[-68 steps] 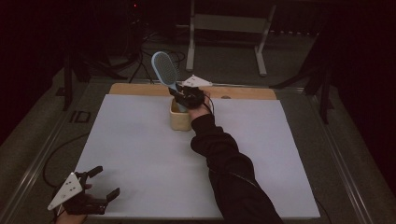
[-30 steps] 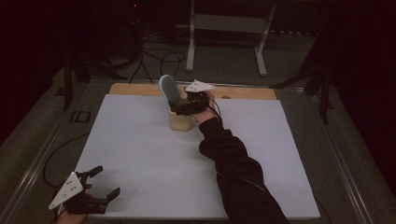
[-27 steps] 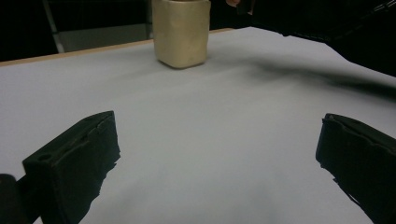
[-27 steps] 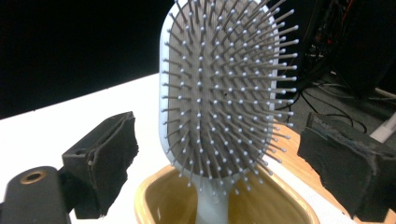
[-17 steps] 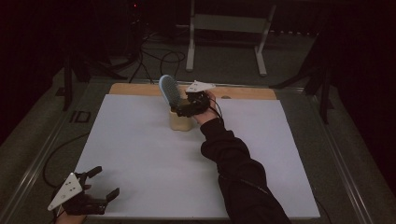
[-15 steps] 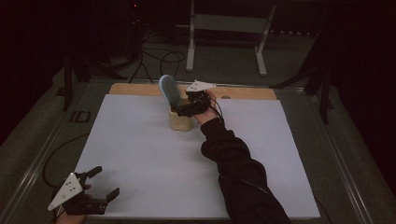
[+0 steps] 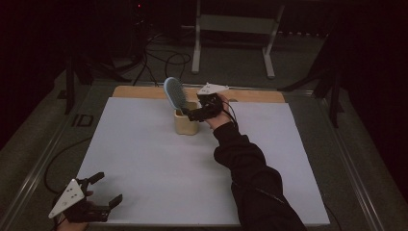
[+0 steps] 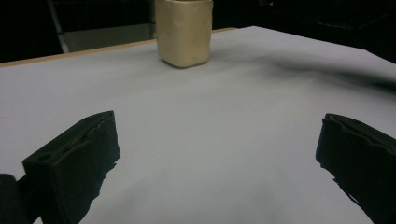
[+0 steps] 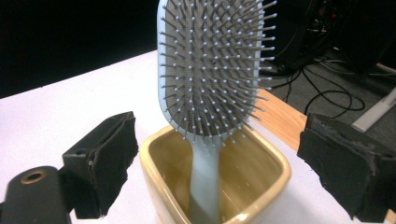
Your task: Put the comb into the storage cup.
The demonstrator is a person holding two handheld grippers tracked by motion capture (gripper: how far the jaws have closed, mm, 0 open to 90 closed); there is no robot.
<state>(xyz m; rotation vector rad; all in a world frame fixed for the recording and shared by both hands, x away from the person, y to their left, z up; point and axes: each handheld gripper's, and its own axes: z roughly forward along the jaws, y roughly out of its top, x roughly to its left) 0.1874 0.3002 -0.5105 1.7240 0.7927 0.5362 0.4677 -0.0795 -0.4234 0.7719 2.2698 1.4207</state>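
Observation:
A pale blue hairbrush (image 7: 174,93) (image 9: 212,70) stands handle-down in a cream square cup (image 7: 185,122) (image 9: 261,191) near the far middle of the white table. My right gripper (image 7: 195,114) (image 9: 219,172) is open just to the cup's right, its jaws spread on either side of the cup and touching nothing. My left gripper (image 7: 103,188) (image 8: 219,158) rests open at the near left corner with nothing between its jaws. From there the cup (image 8: 183,31) stands far ahead.
A wooden strip (image 7: 250,95) runs along the table's far edge. Beyond it the floor holds cables (image 7: 163,57) and a metal stand (image 7: 231,29). The white tabletop (image 7: 144,163) spreads bare between the two grippers.
The right gripper carried the hairbrush down into the cup, let go of it and now stands open beside the cup. The left gripper stayed put.

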